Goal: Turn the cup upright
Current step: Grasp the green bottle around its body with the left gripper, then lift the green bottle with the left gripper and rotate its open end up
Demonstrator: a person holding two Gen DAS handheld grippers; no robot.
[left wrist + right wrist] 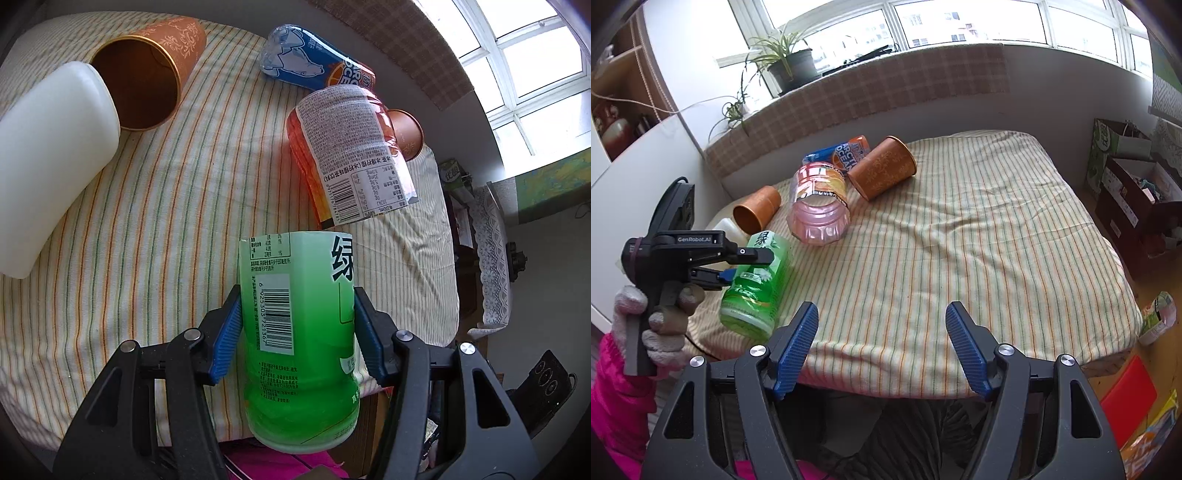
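Note:
My left gripper point(297, 325) is shut on a green cup point(299, 343) made from a cut drink bottle; it lies tilted on its side at the near left edge of the striped table point(960, 258), also in the right wrist view point(757, 284). My left gripper shows there too point(738, 264), held by a gloved hand. My right gripper point(882, 341) is open and empty above the table's front edge.
A pink-orange cut bottle point(818, 206), a blue can-like cup point(838, 151), two orange cups point(882, 166) point(757, 212) and a white container point(48, 162) lie on their sides at the back left. Boxes point(1137, 199) stand to the right of the table.

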